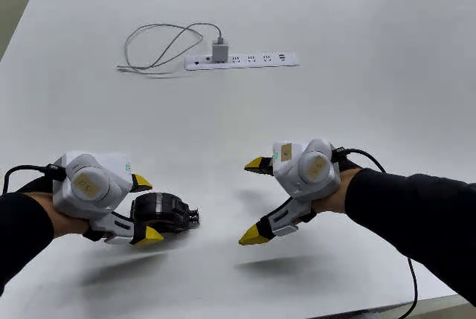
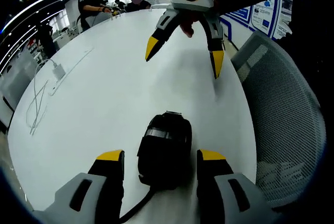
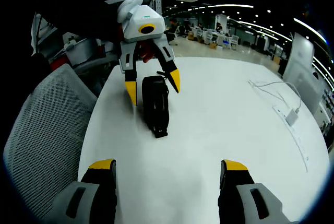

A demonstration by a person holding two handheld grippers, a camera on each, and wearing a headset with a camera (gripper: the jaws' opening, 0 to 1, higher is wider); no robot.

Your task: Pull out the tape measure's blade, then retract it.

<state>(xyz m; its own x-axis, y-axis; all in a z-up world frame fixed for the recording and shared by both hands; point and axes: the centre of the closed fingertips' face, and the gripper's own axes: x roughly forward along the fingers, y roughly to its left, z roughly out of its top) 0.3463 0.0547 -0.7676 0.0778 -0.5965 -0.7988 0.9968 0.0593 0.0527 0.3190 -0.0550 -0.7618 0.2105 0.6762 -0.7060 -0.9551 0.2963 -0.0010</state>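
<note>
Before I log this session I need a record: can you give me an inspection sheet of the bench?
Surface: white table.
Job's things: black tape measure, blade not drawn out.
Clutter: power strip with charger.
Grippers: left gripper straddles the tape measure, contact unclear; right gripper open, empty.
Cables: white cable looped beside the strip; black lead from the right gripper.
Surroundings: mesh chair, people at the table's far end.
</note>
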